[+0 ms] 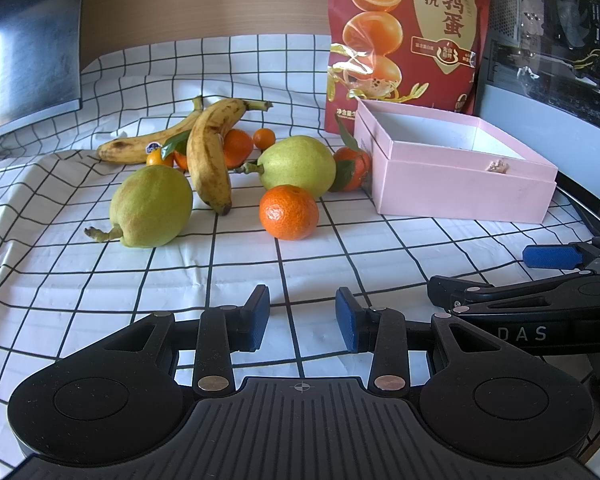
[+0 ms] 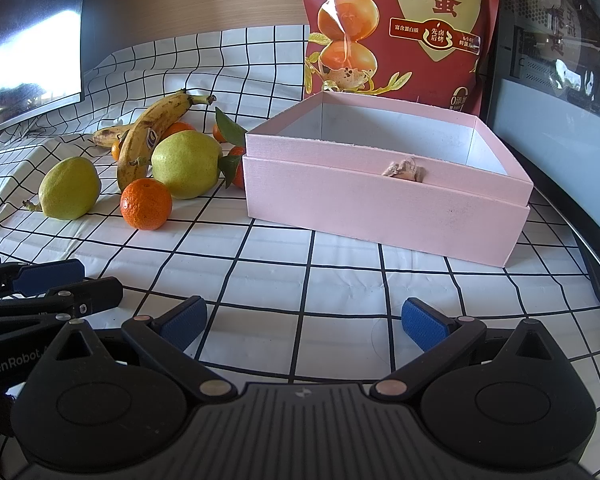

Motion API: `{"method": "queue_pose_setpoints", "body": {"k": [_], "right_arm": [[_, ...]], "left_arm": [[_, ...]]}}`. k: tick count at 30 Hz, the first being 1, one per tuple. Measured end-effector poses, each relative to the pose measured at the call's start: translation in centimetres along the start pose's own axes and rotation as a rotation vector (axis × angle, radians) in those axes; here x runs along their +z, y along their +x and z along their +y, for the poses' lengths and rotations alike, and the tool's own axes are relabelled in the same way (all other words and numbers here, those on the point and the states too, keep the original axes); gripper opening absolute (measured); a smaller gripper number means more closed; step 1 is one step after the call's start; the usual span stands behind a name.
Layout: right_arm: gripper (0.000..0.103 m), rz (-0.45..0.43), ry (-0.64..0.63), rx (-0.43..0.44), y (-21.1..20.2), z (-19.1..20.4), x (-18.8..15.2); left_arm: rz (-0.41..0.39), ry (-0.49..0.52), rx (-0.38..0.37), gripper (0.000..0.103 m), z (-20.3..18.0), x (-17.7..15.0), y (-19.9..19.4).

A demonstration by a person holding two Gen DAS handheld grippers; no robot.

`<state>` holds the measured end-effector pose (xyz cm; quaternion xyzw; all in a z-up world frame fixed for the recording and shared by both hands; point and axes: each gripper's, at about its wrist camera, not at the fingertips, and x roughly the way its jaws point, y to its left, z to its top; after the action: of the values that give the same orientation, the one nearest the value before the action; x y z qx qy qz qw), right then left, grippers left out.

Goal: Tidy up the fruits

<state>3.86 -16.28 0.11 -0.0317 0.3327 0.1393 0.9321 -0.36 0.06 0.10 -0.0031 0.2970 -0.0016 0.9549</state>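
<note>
A pile of fruit lies on the checked cloth: two bananas (image 1: pixel 210 152), two green pears (image 1: pixel 152 206) (image 1: pixel 298 166), a near mandarin (image 1: pixel 289 212) and several smaller ones behind. An open pink box (image 1: pixel 460 184) stands to the right of the fruit; its inside looks empty. In the right wrist view the box (image 2: pixel 384 208) is ahead and the mandarin (image 2: pixel 146 204) and pears (image 2: pixel 186 164) are at the left. My left gripper (image 1: pixel 302 318) is open and empty, short of the fruit. My right gripper (image 2: pixel 304 322) is open wide and empty, short of the box.
A red snack bag (image 1: pixel 404 36) stands behind the box. A monitor (image 1: pixel 28 40) is at the left and a computer case (image 1: pixel 560 32) at the right. The cloth (image 1: pixel 340 256) lies wrinkled between grippers and fruit. The right gripper shows at the left view's right edge (image 1: pixel 540 280).
</note>
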Motion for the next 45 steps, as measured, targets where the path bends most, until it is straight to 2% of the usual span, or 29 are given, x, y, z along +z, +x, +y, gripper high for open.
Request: {"method": "queue_pose_setpoints", "body": {"k": [6,9,11,13,14,16,18,19,22,24,27,32,34,38,41,43,45], "right_arm": [[0.103,-0.003,-0.001,-0.010,-0.1,0.0,-0.1],[0.103,-0.012,-0.031,-0.042,-0.4,0.5,-0.1],[0.103,-0.005,-0.062,-0.050,-0.5,0.7,0.1],[0.103,0.032,-0.075,-0.015,-0.4,0.3,0.6],[0.103,0.073,-0.040,0.016,-0.2,-0.2,0.8],[0.103,0.128,0.001,0.067,0.0,-0.9,1.5],[0.103,0.188,-0.062,0.075,0.3,-0.5,2.1],[0.103,0.205,-0.072,0.088,0.4,-0.5,2.3],[0.103,0.264,-0.090,0.103,0.8,-0.2,2.8],[0.103,0.305,-0.075,0.086,0.9,-0.1,3.2],[0.103,0.356,-0.032,0.037,1.0,0.4,3.5],[0.101,0.418,-0.024,0.029,1.5,0.7,4.2],[0.091,0.413,-0.022,0.032,1.2,0.9,4.5],[0.090,0.316,-0.079,0.040,-1.0,2.4,5.4],[0.090,0.221,-0.105,0.066,-2.6,3.5,6.6],[0.090,0.196,-0.104,0.060,-2.9,3.9,7.3],[0.090,0.181,-0.100,0.058,-2.9,4.2,7.7]], "left_arm": [[0.016,0.015,-0.001,0.041,-0.2,0.2,0.0],[0.045,0.036,-0.026,0.041,0.1,0.8,0.1],[0.086,0.054,-0.067,0.041,0.7,1.4,0.3],[0.136,0.071,-0.126,0.041,1.7,2.2,0.6],[0.164,0.077,-0.162,0.040,2.3,2.6,0.7],[0.221,0.051,-0.222,0.034,3.9,3.4,0.9],[0.254,-0.004,-0.259,0.033,5.7,4.0,0.7],[0.251,-0.018,-0.264,0.033,6.4,4.3,0.3],[0.171,-0.010,-0.285,0.033,8.3,6.0,-1.4],[0.127,-0.015,-0.289,0.033,9.6,7.8,-1.8],[0.121,-0.011,-0.257,0.033,11.3,10.4,-0.9],[0.098,-0.059,-0.187,0.033,13.6,12.6,0.4],[0.111,-0.074,-0.192,0.033,13.9,13.3,1.1],[0.160,-0.114,-0.192,0.033,14.1,14.7,2.9],[0.221,-0.181,-0.146,0.033,14.4,16.0,5.6],[0.271,-0.230,-0.119,0.032,14.3,16.7,7.8],[0.286,-0.244,-0.107,0.032,13.9,17.0,9.3]]}}
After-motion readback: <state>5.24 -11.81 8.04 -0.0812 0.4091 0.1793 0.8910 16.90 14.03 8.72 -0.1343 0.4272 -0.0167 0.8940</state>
